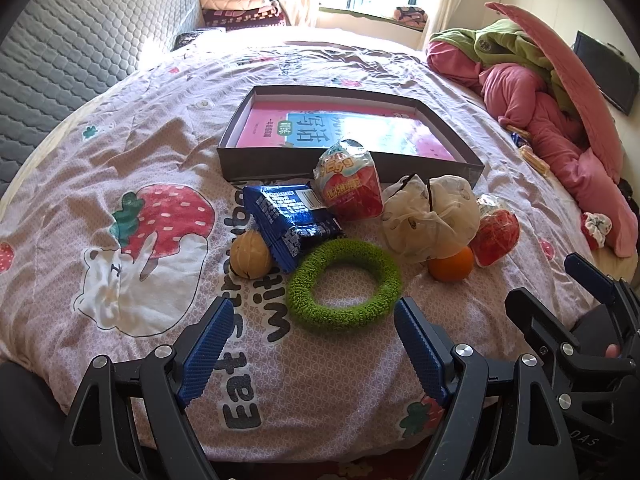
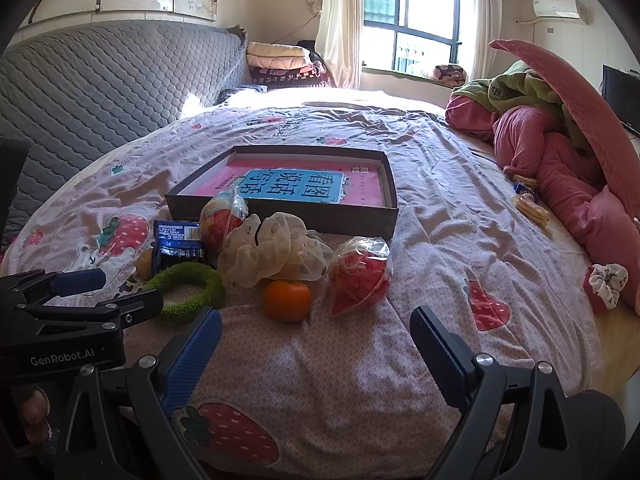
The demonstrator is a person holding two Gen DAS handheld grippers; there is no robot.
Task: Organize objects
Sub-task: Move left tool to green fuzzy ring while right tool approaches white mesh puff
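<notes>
A cluster of objects lies on the bed in front of a dark shallow box (image 1: 280,166) (image 2: 352,220) holding a pink and blue book. There is a green fuzzy ring (image 1: 344,286) (image 2: 188,292), a blue snack packet (image 1: 288,216) (image 2: 178,246), a tan ball (image 1: 250,254), a red wrapped egg toy (image 1: 348,186) (image 2: 220,220), a cream scrunchie (image 1: 432,216) (image 2: 272,252), an orange (image 1: 450,266) (image 2: 287,300) and a second red wrapped toy (image 1: 494,236) (image 2: 360,280). My left gripper (image 1: 314,330) is open just short of the ring. My right gripper (image 2: 316,338) is open just short of the orange.
The bed wears a pink strawberry-print cover (image 2: 440,248). Pink and green bedding (image 2: 560,152) is heaped at the right, with a small scrunchie (image 2: 606,284) and snack packs (image 2: 530,200) beside it. A grey quilted headboard (image 1: 80,52) rises at the left.
</notes>
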